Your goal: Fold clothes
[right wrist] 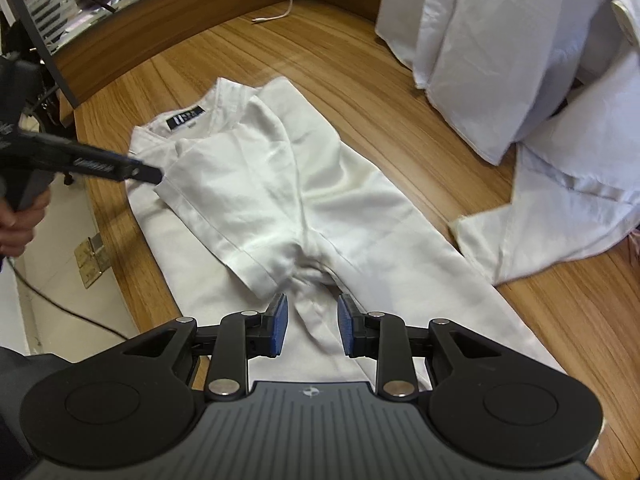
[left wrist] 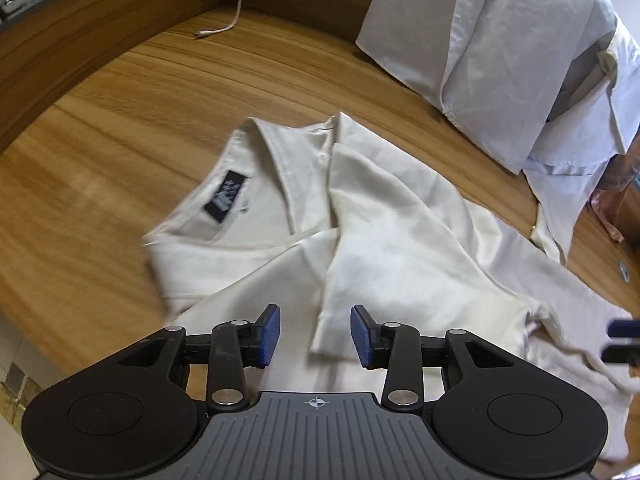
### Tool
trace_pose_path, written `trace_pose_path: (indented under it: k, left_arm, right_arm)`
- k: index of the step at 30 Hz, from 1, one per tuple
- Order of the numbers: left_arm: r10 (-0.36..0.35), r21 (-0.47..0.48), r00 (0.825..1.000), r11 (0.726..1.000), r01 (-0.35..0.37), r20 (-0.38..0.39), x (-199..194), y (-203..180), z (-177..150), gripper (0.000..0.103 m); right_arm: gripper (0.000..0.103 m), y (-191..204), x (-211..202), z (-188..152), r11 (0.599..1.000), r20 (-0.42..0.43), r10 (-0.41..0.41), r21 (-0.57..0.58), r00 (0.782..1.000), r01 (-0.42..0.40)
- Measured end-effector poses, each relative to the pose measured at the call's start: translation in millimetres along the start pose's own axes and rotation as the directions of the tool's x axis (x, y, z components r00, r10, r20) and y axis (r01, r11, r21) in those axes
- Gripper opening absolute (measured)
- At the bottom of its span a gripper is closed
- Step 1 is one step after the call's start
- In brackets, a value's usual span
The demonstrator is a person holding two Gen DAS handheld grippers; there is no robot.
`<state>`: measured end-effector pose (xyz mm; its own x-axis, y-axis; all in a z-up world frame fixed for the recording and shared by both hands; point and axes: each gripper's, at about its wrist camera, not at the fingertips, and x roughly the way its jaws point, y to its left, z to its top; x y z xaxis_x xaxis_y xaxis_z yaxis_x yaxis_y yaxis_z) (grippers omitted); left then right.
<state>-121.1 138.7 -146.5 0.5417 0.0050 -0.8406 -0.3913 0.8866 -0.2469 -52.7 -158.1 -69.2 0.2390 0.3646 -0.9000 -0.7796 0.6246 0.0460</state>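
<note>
A cream shirt [left wrist: 400,240] lies flat on the wooden table [left wrist: 120,120], collar and black label [left wrist: 225,197] at the far end. One short sleeve [right wrist: 232,200] is folded across its body. My left gripper [left wrist: 316,336] hovers open over the sleeve's hem, its blue pads [left wrist: 272,334] apart and not pressing the cloth. In the right wrist view the left gripper [right wrist: 154,175] reaches in from the left, held by a hand [right wrist: 16,220]. My right gripper [right wrist: 312,330] stands open above the wrinkled cloth by the armpit, nothing pinched. Its tips [left wrist: 620,340] show at the right edge of the left wrist view.
A pile of pale white garments [right wrist: 520,60] fills the back right of the table, one piece spilling toward the shirt. A white cable [right wrist: 292,0] lies at the back by a raised wooden ledge. The table's curved edge [right wrist: 120,248] runs close along the shirt's left side.
</note>
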Motion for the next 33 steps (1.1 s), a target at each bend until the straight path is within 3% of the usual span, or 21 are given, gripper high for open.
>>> trace_pose_path:
  k: [2, 3, 4, 9, 15, 18, 27, 33]
  left_arm:
    - [0.017, 0.001, 1.000, 1.000, -0.017, -0.004, 12, -5, 0, 0.038]
    - [0.027, 0.000, 1.000, 1.000, -0.027, 0.000, 15, -7, 0, 0.016]
    - [0.039, -0.004, 0.999, 0.999, -0.039, 0.013, 14, -8, -1, 0.004]
    - [0.077, -0.050, 0.996, 0.996, -0.075, 0.051, -4, -14, -8, 0.004]
    - [0.078, -0.026, 0.997, 0.997, -0.079, -0.017, -13, -16, -16, 0.006]
    - [0.065, -0.015, 0.998, 0.998, -0.065, -0.008, -19, -13, -10, 0.016]
    - [0.026, 0.036, 0.999, 0.999, -0.028, 0.042, -8, -4, 66, 0.036]
    - [-0.018, 0.056, 1.000, 0.998, 0.019, -0.020, 40, -5, 114, 0.042]
  right_arm:
    - [0.031, -6, -4, -9, 1.000, 0.000, -0.011, -0.001, 1.000, 0.011]
    - [0.031, -10, -6, -13, 1.000, -0.001, -0.017, -0.001, 1.000, 0.017]
    - [0.032, -13, -8, -18, 1.000, 0.000, -0.022, -0.001, 1.000, 0.022]
    - [0.032, -30, -20, -36, 0.999, 0.014, -0.045, 0.008, 0.999, 0.045]
    - [0.032, -46, -23, -49, 0.996, 0.033, -0.049, 0.072, 0.998, 0.047]
    - [0.033, -48, -23, -51, 0.993, 0.045, -0.055, 0.108, 0.997, 0.049]
    - [0.036, -49, -26, -59, 0.950, 0.081, -0.123, 0.299, 0.989, 0.094]
    - [0.036, -40, -24, -70, 0.892, 0.069, -0.191, 0.429, 0.979, 0.143]
